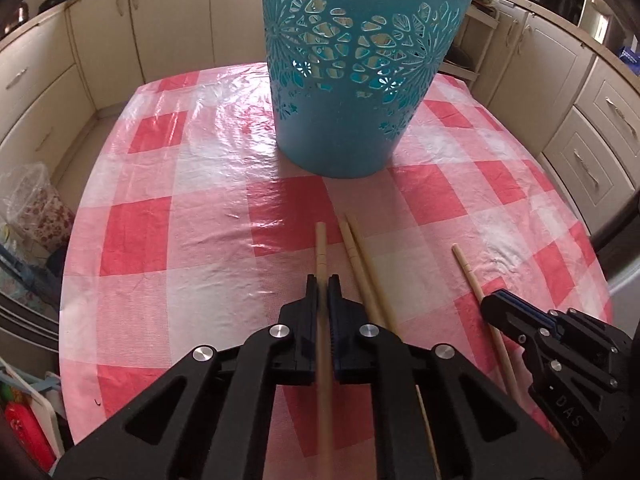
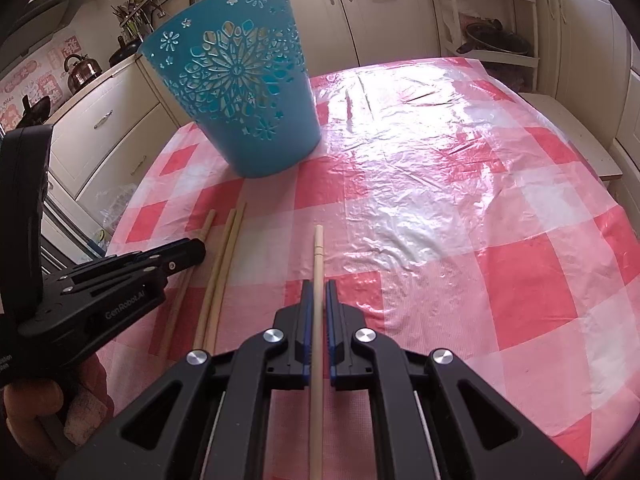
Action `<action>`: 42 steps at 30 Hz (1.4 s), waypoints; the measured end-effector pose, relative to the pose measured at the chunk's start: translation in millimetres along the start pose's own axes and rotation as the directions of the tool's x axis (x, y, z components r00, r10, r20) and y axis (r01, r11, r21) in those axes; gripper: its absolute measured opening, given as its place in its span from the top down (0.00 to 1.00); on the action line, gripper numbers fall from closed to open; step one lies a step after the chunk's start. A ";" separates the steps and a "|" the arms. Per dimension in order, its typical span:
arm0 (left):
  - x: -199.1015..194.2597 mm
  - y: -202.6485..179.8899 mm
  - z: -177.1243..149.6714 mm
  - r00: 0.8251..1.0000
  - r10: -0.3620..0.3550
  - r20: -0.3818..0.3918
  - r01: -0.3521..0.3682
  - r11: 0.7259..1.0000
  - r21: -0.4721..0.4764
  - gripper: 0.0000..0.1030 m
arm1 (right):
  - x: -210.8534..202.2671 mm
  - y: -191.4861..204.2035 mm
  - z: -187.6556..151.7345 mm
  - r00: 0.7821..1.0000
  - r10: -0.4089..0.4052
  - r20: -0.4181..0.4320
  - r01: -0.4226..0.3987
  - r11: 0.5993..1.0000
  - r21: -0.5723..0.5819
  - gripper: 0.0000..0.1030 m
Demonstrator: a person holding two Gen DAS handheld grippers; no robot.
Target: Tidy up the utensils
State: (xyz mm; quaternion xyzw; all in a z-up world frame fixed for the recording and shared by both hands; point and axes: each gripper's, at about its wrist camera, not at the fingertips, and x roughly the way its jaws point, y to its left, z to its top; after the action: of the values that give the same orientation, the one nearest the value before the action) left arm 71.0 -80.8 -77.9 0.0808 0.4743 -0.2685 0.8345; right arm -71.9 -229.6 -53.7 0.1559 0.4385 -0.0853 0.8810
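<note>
At lower centre of each wrist view, one chopstick is pinched by the left gripper (image 1: 323, 280) and right gripper (image 2: 319, 284); two chopsticks (image 1: 362, 264) remain on the table, none visibly in the basket (image 1: 352, 80).

At the bottom centre we see the right gripper (image 2: 319, 288) closed on one chopstick (image 2: 318, 248), which points up the frame. At the left edge, the left gripper (image 2: 188, 254) is clamped on another chopstick (image 2: 209, 222). Between them two more chopsticks (image 2: 224, 264) lie on the red checked tablecloth (image 2: 500, 240). In the upper left stands a blue basket (image 2: 248, 92).
</note>
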 end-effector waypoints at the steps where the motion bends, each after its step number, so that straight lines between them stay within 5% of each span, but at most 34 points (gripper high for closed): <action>1: -0.3 0.7 -0.1 1.000 -0.018 -0.011 0.018 1.000 0.014 0.95 | -0.1 0.6 -0.2 1.000 -0.001 0.001 0.001 1.000 -0.001 0.93; 8: 1.9 9.0 4.0 0.999 0.019 -0.045 -0.018 1.000 0.026 0.90 | 0.8 8.7 -1.6 1.000 -0.017 0.014 0.017 0.999 -0.030 0.86; 13: 3.9 -8.1 3.1 0.992 0.121 -0.028 -0.117 0.986 0.120 0.93 | 1.4 15.4 -3.2 0.999 -0.042 0.021 0.043 0.996 -0.072 0.84; 35: -51.1 -11.2 -16.4 0.994 0.085 0.061 -0.092 0.990 0.108 0.95 | -1.3 15.8 -6.1 0.996 -0.077 0.041 0.080 0.994 -0.080 0.78; 42: -79.4 -7.3 -10.9 0.994 0.017 0.108 -0.027 0.996 0.084 0.95 | -0.3 15.9 -5.5 0.996 -0.078 0.051 0.081 0.994 -0.073 0.77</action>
State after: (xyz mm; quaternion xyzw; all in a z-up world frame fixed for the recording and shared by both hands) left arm 26.8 -53.2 -16.5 0.1070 0.4162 -0.2831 0.8574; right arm -71.6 -212.8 -53.4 0.1031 0.4259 -0.1076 0.8924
